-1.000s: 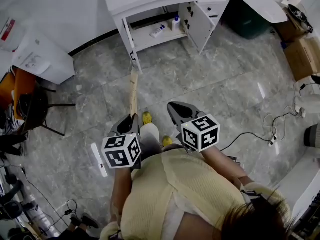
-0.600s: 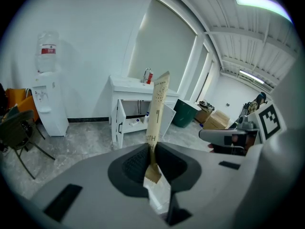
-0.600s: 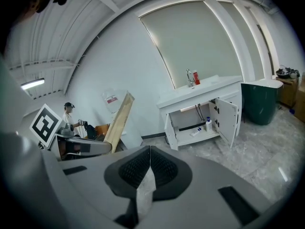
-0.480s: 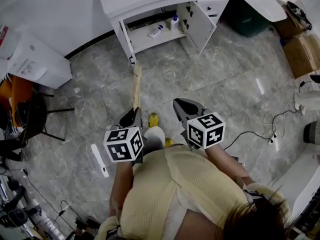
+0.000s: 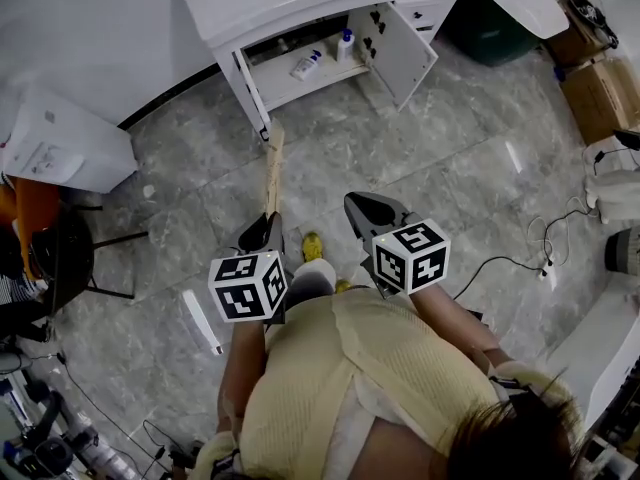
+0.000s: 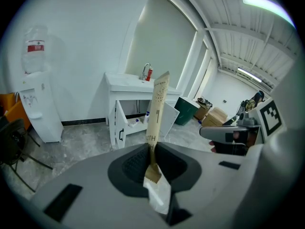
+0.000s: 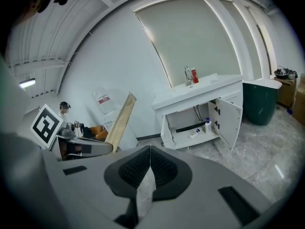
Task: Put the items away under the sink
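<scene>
A long flat tan paper package sticks out forward from my left gripper, whose jaws are shut on its lower end; in the left gripper view the package rises straight up from the pads. My right gripper hangs beside it, jaws shut with nothing between them. Ahead stands the white sink cabinet with both doors open. On its shelf lie a white bottle on its side and an upright blue-capped bottle. Both grippers are well short of the cabinet.
A water dispenser stands at the left wall, with a dark chair nearer me. A green bin and cardboard boxes sit right of the sink. Cables trail over the floor at right. A white strip lies by my left side.
The person has stepped toward the cabinet, so the floor and dispenser slid back in the head view. Both grippers kept their pose, and the package stayed in the left one.
</scene>
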A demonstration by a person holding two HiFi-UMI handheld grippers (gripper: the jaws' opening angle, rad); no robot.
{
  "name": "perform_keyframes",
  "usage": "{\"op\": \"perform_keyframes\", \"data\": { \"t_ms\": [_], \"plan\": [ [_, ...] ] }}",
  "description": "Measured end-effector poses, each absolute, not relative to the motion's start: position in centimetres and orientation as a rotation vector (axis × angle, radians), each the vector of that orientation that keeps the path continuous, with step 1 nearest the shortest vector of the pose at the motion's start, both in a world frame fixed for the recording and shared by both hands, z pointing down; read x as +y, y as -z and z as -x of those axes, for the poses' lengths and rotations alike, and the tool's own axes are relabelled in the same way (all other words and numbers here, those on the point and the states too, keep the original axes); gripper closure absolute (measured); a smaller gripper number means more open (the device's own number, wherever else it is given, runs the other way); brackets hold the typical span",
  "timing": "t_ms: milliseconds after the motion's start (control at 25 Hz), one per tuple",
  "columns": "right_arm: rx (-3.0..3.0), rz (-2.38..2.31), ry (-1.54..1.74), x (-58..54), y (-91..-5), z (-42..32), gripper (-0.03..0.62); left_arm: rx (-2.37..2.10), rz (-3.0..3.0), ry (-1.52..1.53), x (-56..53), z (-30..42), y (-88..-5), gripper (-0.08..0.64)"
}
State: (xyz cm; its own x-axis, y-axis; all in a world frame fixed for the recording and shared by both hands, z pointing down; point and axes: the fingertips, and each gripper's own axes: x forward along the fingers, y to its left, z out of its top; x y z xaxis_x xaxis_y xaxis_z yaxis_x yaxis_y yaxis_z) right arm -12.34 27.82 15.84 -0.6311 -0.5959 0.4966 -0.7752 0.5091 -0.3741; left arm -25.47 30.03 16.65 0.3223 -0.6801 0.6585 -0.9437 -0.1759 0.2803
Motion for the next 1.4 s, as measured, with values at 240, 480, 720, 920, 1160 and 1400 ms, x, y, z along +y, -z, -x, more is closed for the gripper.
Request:
{"op": "perform_keyframes", "data": {
  "t_ms": [240, 480, 720, 920, 1160, 1400],
  "plan": [
    [-2.425, -1.179, -0.849, 24.3, -16.3, 14.0, 0.566, -1.378, -1.956, -0.566, 26.1, 27.4, -17.7, 0.485],
    [-2.390, -1.219, -0.863, 20.9, -17.1, 15.3, 0.566, -1.332, -1.977, -0.590, 22.3, 28.5, -18.4, 0.485],
    [-2.354, -1.249, -0.875, 18.9, -17.5, 15.6, 0.566, -1.284, -1.993, -0.593, 19.8, 28.7, -19.2, 0.485],
    [-2.309, -1.301, -0.894, 17.4, -18.3, 14.4, 0.566, -1.223, -1.995, -0.608, 18.1, 27.8, -20.5, 0.485],
    [-2.336, -1.351, -0.878, 14.7, -17.9, 12.7, 0.566, -1.186, -2.011, -0.624, 15.7, 25.2, -20.9, 0.485],
    [-2.356, -1.310, -0.883, 10.8, -18.1, 10.0, 0.566, -1.213, -2.002, -0.639, 12.0, 22.2, -20.8, 0.485]
  ]
}}
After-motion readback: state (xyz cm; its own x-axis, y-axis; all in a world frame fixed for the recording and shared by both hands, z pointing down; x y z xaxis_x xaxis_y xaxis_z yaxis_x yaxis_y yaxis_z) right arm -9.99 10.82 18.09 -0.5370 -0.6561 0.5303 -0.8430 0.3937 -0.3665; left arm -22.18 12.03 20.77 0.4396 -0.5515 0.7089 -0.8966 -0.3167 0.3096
